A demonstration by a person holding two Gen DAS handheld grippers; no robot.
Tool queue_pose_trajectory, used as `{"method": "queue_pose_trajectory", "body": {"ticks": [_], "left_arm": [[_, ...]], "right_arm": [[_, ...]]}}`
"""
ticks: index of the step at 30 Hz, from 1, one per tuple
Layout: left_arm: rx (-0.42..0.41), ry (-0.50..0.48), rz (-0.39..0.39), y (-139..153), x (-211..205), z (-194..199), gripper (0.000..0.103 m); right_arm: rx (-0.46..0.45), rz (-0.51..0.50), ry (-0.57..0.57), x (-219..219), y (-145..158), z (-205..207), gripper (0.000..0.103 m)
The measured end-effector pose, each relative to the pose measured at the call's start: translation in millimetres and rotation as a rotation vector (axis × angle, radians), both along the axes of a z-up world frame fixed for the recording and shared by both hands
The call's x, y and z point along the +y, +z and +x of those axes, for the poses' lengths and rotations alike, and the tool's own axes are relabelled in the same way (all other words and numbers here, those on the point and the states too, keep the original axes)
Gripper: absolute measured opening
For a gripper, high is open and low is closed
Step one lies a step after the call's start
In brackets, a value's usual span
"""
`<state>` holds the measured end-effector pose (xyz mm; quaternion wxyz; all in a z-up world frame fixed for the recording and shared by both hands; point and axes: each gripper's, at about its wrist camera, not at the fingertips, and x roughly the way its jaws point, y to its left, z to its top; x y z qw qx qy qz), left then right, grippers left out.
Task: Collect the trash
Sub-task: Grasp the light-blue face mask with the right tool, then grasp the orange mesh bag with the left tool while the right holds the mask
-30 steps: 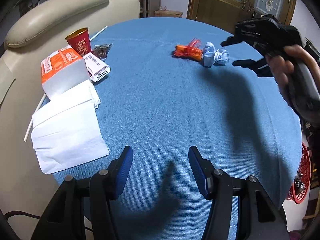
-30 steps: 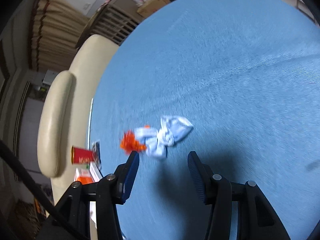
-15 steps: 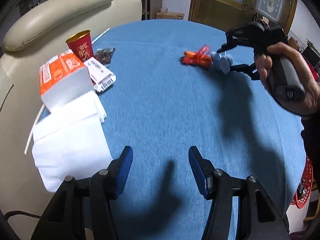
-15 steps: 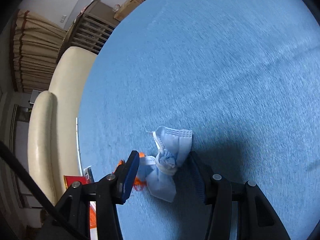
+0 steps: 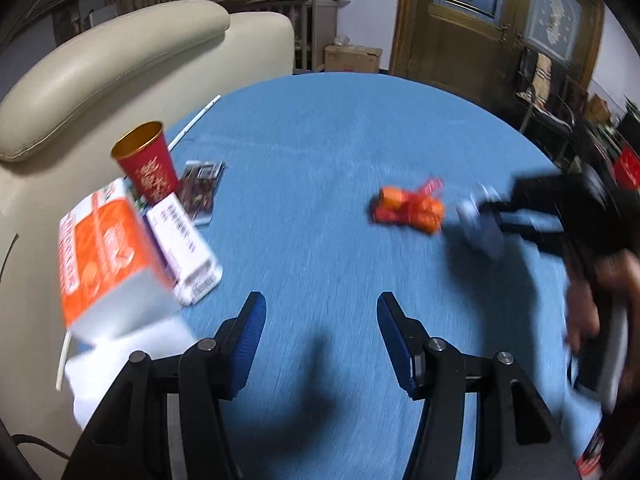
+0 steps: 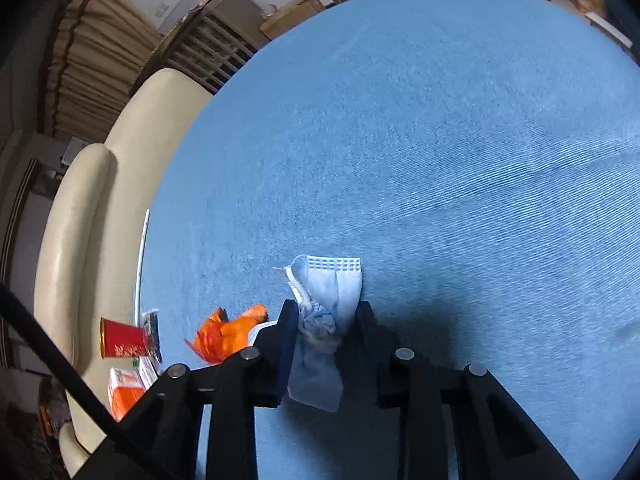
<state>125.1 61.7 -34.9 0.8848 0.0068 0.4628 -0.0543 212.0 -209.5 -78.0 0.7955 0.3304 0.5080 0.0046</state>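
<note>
One crumpled face mask [image 6: 326, 312], soft and light, sits pinched at its knotted middle by the right hand-held gripper [image 6: 326, 322]; the left hand-held gripper [image 5: 320, 320] hangs open, empty.

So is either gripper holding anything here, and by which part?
The right gripper has just closed on the crumpled blue face mask, pinching its bunched middle. The left gripper holds nothing.

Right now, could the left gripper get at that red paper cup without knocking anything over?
Probably yes. The left gripper is open and empty, and bare blue tablecloth leads toward the red cup. The orange carton and white box crowd its near side, so coming from above looks safer.
</note>
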Motion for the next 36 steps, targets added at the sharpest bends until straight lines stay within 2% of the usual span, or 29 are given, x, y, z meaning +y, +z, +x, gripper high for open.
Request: {"method": "queue_pose_trajectory", "body": {"ticks": [3, 8, 14, 26, 31, 32, 33, 36], "left_arm": [[0.015, 0.026, -0.052, 4.5, -10.1, 26.9, 0.059], [0.097, 0.06, -0.164, -2.1, -34.7, 70.4, 0.06], [0.16, 0.09, -0.24, -15.2, -64.6, 105.3, 0.06], [0.266, 0.197, -0.326, -46.6, -71.8, 134.5, 0.06], [0.258, 0.204, -0.304, -52.3, -76.3, 130.7, 0.059], [0.252, 0.196, -0.297, -51.6, -77.8, 129.0, 0.055], [0.247, 0.186, -0.29, -51.2, -82.1, 127.0, 0.046], [0.233, 0.158, -0.271, -49.6, -87.6, 123.3, 0.044]], "right_arm": [[-0.02, -0.014, 0.032, -3.8, 4.7, -16.0, 0.031], [-0.044, -0.043, 0.094, -11.5, 8.3, -44.2, 0.031], [-0.078, -0.068, 0.144, -26.3, 12.0, -75.4, 0.031], [-0.117, -0.005, 0.2, -43.2, 3.6, -115.5, 0.031], [-0.12, 0.021, 0.201, -46.7, 0.7, -126.2, 0.031], [-0.124, 0.019, 0.201, -47.5, 1.9, -128.7, 0.031], [-0.128, 0.019, 0.202, -48.3, 2.9, -131.2, 0.031], [-0.136, 0.017, 0.206, -49.8, 6.0, -134.7, 0.031]]}}
